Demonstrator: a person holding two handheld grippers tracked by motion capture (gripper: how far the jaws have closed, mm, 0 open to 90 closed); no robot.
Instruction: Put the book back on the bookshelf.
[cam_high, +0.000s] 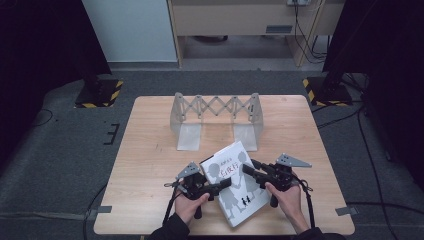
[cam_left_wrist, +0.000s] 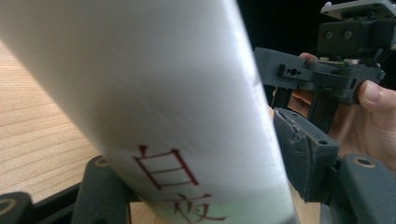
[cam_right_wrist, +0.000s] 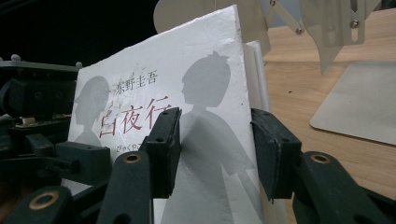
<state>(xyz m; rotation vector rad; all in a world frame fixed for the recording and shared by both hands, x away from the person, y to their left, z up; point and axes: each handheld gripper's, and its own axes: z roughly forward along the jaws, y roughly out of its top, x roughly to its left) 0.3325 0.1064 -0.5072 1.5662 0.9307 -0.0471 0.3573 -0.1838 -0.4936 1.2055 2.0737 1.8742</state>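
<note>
- We see the white book (cam_high: 235, 185) near the desk's (cam_high: 150, 150) front edge, at about 6 o'clock from the centre, tilted with its top corner towards 12 o'clock.
- Our left gripper (cam_high: 226, 182) comes in from 9 o'clock at the book's left edge. In the left gripper view the book (cam_left_wrist: 154, 102) stands between its jaws, one pad close against the spine side. The jaws are fairly narrow; we cannot tell whether they press on it.
- Our right gripper (cam_high: 248, 170) reaches in from 3 o'clock. In the right gripper view its jaws straddle the book's (cam_right_wrist: 187, 107) edge, one pad on the cover, the other at the back by the page block, closed on it.
- Towards 12 o'clock the expanding metal book rack (cam_high: 216, 120) stands empty, its two end plates apart, with bare desk between it and the book.
- To 9 and 3 o'clock of the hands there is bare wood out to the desk's side edges.
</note>
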